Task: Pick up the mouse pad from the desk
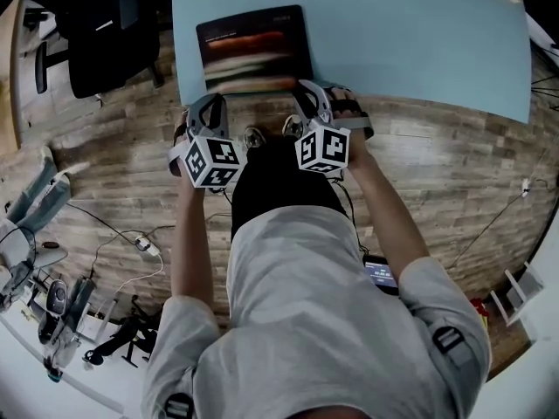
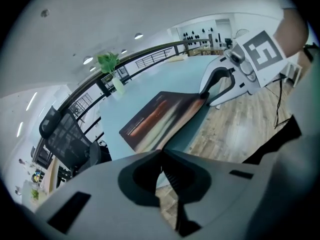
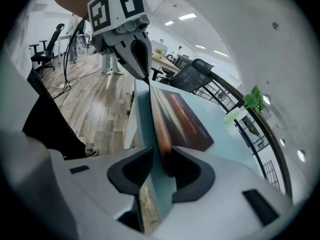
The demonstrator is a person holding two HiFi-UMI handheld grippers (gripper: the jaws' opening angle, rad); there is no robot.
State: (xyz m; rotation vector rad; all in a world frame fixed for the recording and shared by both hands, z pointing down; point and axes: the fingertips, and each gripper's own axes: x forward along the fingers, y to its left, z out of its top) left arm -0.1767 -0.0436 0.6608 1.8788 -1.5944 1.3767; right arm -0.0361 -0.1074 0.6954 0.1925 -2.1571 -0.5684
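Pale blue worktop (image 1: 393, 42) above wood-plank floor (image 1: 454, 182), with mouse pad (image 1: 253, 46) at its near edge. Fingers of left gripper (image 2: 161, 153) and right gripper (image 3: 161, 159) pinched on the pad's near corners. Probably grasp done, lift starting. Next: raise both together, evenly, keeping firm pinch against slipping or folding.
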